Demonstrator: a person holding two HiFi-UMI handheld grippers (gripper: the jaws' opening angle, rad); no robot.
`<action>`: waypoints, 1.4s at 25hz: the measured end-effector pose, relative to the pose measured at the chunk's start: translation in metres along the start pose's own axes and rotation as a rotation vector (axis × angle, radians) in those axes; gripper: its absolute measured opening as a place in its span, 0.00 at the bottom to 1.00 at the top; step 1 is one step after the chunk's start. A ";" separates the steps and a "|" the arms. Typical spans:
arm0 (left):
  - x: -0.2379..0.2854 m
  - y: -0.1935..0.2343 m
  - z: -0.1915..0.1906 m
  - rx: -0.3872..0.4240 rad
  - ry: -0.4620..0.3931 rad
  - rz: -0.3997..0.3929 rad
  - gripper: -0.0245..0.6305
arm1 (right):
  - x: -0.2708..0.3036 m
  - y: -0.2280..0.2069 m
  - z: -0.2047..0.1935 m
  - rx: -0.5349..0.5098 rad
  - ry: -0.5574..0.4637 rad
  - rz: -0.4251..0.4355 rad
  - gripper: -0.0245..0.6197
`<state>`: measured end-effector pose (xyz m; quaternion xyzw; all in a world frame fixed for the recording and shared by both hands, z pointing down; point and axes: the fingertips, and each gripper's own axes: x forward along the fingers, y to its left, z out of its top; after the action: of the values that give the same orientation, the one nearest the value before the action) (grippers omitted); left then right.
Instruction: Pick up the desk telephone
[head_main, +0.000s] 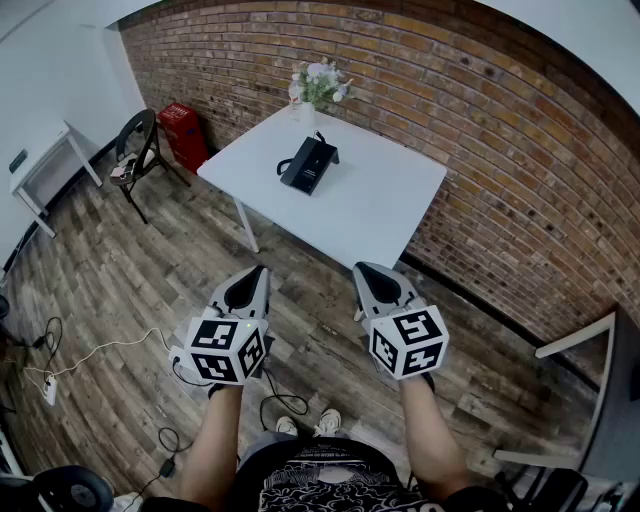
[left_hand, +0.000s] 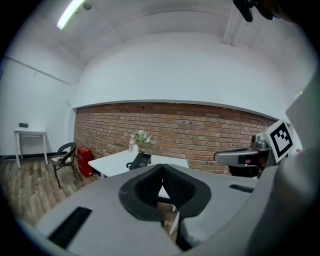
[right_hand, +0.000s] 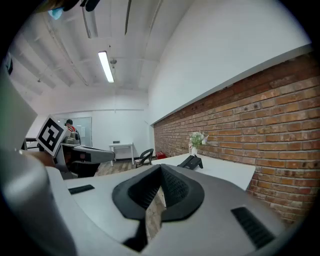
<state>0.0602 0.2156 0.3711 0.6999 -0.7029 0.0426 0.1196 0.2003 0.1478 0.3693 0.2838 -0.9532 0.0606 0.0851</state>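
A black desk telephone (head_main: 308, 163) with a coiled cord lies on the white table (head_main: 380, 205) by the brick wall. It also shows small in the left gripper view (left_hand: 139, 161) and in the right gripper view (right_hand: 191, 161). My left gripper (head_main: 259, 272) and right gripper (head_main: 362, 270) are held side by side above the wooden floor, well short of the table. Both point toward the table, shut and holding nothing. In the left gripper view (left_hand: 162, 167) and the right gripper view (right_hand: 160, 167) the black pads meet at the tips.
A vase of white flowers (head_main: 318, 85) stands at the table's far corner. A black chair (head_main: 138, 150) and a red box (head_main: 184, 135) are to the left, near a white side table (head_main: 45, 165). Cables (head_main: 90, 352) trail over the floor. A second chair (head_main: 600, 400) is at the right.
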 end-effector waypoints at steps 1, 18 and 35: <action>0.002 -0.002 0.000 0.001 0.001 0.000 0.05 | -0.001 -0.002 -0.001 0.001 0.000 0.001 0.04; 0.030 -0.010 0.005 -0.019 -0.018 -0.003 0.05 | 0.012 -0.028 0.004 0.008 -0.018 0.032 0.04; 0.149 0.091 0.020 -0.083 0.001 -0.082 0.21 | 0.154 -0.066 0.010 0.024 0.042 -0.019 0.11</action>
<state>-0.0312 0.0677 0.3958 0.7225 -0.6748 0.0087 0.1506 0.1087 0.0095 0.3944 0.2925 -0.9477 0.0769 0.1021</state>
